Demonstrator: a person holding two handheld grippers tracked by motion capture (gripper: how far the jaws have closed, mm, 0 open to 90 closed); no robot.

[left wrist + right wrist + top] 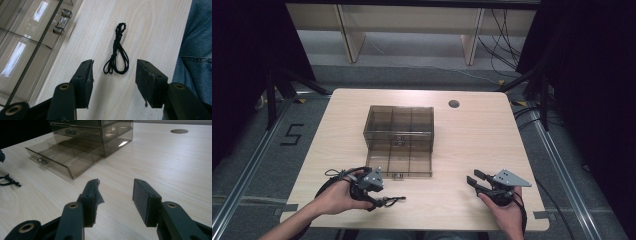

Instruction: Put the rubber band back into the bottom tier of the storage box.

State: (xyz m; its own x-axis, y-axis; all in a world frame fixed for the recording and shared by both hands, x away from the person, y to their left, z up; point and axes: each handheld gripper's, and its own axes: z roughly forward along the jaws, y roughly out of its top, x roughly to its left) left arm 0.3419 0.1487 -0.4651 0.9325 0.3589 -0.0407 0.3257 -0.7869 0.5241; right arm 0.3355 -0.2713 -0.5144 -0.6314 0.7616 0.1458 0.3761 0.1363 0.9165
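- The left claw [113, 75] stood with its black jaws spread, nothing pinched between them, low in the left gripper view.
- A thin black cord tied in a small looped bundle [117, 53] lay on the pale wooden surface [150, 30] in the middle of that view, just beyond the jaw tips and touching neither pad.
- In the high view the cord [391, 201] lay at the lower left, just right of the left claw [373, 199], in front of the drawer.
- A smoky transparent plastic drawer box [399, 125] sat at the centre of the high view, its bottom drawer [399, 162] pulled out toward the person.
- The right claw [116, 195] was spread too and held nothing, resting over bare wood at the lower right of the high view, well apart from the cord.
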